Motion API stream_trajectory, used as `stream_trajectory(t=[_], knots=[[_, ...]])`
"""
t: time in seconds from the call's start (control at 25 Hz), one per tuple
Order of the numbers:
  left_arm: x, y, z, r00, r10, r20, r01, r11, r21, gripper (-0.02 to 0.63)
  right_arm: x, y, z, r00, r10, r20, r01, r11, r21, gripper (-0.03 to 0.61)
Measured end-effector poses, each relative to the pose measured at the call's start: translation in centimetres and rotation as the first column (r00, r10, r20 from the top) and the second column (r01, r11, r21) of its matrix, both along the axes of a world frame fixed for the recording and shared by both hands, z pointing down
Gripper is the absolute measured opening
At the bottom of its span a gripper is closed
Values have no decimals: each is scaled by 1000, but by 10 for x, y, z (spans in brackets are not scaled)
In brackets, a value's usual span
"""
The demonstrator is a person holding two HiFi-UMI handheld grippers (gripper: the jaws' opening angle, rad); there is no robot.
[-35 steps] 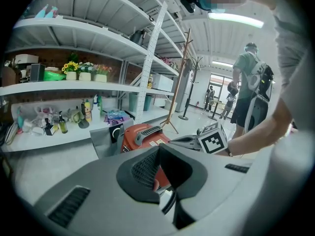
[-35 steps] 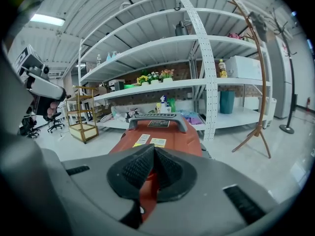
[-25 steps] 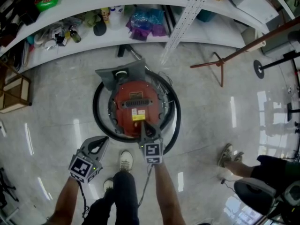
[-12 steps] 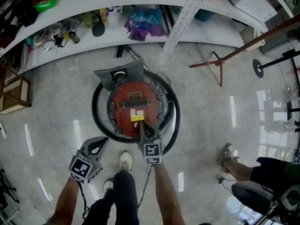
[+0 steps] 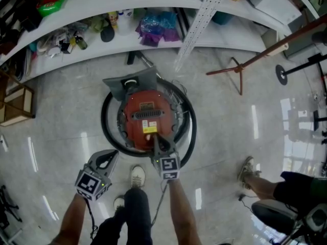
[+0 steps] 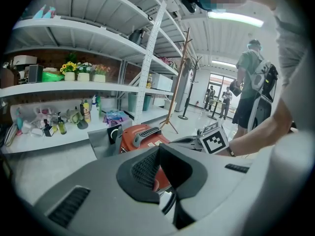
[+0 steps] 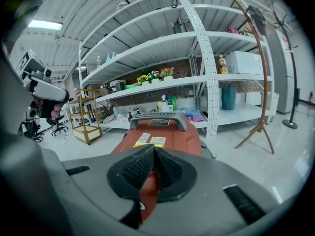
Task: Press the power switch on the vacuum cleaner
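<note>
Your right claw [image 5: 155,138] is shut with nothing between its pads, and its tip sits down on the near end of the red vacuum cleaner [image 5: 145,111], just below the yellow label [image 5: 149,128] on the lid. In the right gripper view that claw [image 7: 154,152] shows its two ribbed pads closed against each other, with the red shell right behind them and the vacuum's black carry handle [image 7: 158,116] farther along the top. You can't pick out the power switch itself, because the claw's tip covers that spot. The vacuum stands on the glossy grey floor [image 5: 61,116] in front of you, with its black hose [image 5: 104,129] coiled in a ring around the body and a low white shelf [image 5: 153,42] of bottles and bags beyond it. Your left claw [image 5: 112,154] hangs off to the left of the vacuum, near the hose but clear of it, above the floor beside your white shoe [image 5: 137,175]. In the left gripper view this claw [image 6: 158,152] is also closed and empty, pointing across at the vacuum.
</note>
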State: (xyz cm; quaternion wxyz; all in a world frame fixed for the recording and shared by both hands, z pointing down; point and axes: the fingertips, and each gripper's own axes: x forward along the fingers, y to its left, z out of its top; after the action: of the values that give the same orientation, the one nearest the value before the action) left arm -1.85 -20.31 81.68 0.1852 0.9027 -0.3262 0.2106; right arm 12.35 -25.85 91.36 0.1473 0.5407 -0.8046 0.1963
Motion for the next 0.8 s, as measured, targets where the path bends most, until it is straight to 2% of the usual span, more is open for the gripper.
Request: stream_trajectory(t=[0.52,0.64,0.8], knots=[[6,7,-16,1000,13,-3,-13,1000,19,5,-1,10,-27,999,-1,39,0,1000,14,11],[5,7,-24,1000,16,3,-16,999,48,5,-2,15,-36,999,3,48,-4,1000,14,11],[6,9,-45,1000,-3,-21,4,999,39,5,0,23,-58,998,31,63,-31,999,13,11]])
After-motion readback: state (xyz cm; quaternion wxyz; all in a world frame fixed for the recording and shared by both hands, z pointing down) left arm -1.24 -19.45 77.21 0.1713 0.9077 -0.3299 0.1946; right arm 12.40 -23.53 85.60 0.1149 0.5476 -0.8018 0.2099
